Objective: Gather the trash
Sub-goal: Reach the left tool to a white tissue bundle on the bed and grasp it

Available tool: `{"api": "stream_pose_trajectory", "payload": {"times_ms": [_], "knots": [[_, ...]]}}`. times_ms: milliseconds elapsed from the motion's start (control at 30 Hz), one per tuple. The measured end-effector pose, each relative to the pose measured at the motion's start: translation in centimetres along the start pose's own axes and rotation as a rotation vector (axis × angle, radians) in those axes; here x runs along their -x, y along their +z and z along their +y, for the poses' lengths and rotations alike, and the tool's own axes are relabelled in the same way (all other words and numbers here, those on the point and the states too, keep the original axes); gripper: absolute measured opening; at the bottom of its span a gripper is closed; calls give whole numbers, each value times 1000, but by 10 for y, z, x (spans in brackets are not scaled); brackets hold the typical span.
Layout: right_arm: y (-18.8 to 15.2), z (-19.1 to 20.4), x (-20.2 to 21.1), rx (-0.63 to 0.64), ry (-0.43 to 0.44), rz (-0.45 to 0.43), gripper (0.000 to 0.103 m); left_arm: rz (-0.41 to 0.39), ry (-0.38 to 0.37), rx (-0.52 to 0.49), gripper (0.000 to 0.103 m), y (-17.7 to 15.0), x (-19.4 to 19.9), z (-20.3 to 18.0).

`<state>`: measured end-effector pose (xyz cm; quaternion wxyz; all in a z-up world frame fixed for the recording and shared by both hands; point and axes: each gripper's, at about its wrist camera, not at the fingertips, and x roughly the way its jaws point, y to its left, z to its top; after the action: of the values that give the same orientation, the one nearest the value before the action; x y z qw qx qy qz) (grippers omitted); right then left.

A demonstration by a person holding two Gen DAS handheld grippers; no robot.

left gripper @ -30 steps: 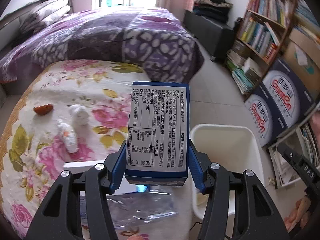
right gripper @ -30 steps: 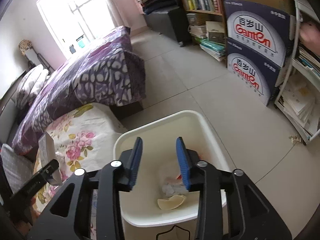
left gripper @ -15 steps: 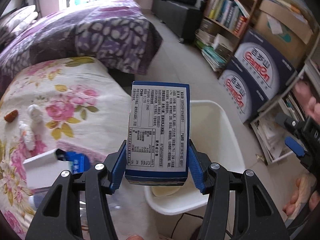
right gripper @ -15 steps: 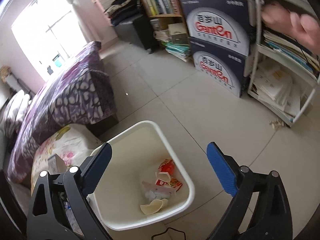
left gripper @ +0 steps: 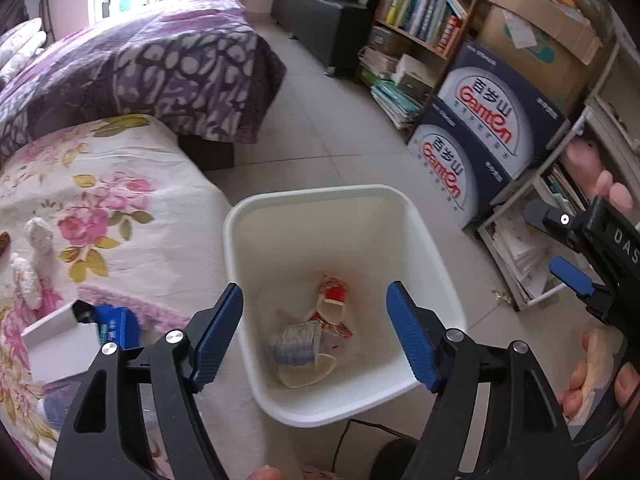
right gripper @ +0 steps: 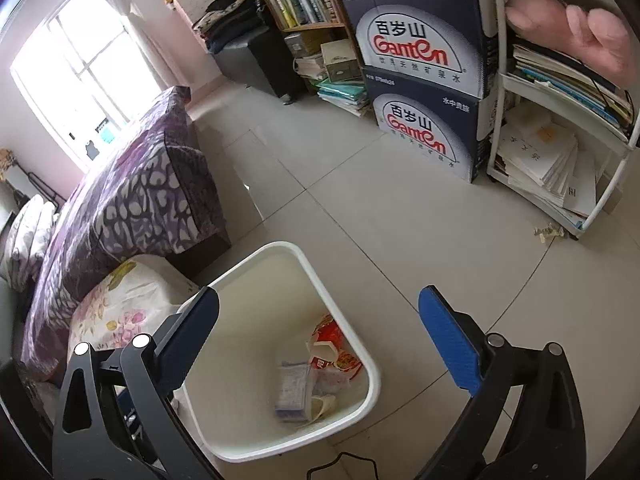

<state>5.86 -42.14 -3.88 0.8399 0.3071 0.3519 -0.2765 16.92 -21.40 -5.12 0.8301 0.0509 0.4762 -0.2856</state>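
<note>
Both tools stand over the bin (left gripper: 344, 208) with nothing in them. My left tool (left gripper: 314, 336) has just been opening its jaws; a moment ago it held a blue-and-white carton upright between its pads, and now that carton (left gripper: 298, 342) lies at the bottom of the bin among the red wrapper (left gripper: 332, 300) and other scraps. My right tool (right gripper: 320, 340) has also just been spreading its jaws and now stands wide, holding nothing, above the bin's near side.

So I judge this drop done. More waits on the floral table (left gripper: 120, 208) beside the bin: a white box (left gripper: 56, 340) with a blue pack (left gripper: 114, 324) against it near my left tool, and two crumpled tissues (left gripper: 38, 236) farther off by the left edge. I reckon the box is next, being closest.
</note>
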Motion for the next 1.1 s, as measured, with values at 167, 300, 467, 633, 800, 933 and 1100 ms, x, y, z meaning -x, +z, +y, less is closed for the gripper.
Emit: {"api": "stream_pose_trajectory", "payload": {"times_ms": [167,300,467,633,800,933,1100], "knots": [[-7,24,-5,57,-3,11,96,-19,116,-5,77,5,6,23],[-15,48,-14,114,4,39,96,-18,221,17,79,10,12,52],[-29,83,-25,205,20,71,96,13,336,104,80,20,19,106],[-45,114,-35,285,30,96,96,51,427,234,80,25,23,166],[-55,136,-45,326,44,128,96,80,478,310,80,25,22,208],[-64,150,-52,361,48,143,96,116,510,337,80,23,16,232],[-73,166,-61,398,70,177,96,185,518,382,80,17,3,265]]}}
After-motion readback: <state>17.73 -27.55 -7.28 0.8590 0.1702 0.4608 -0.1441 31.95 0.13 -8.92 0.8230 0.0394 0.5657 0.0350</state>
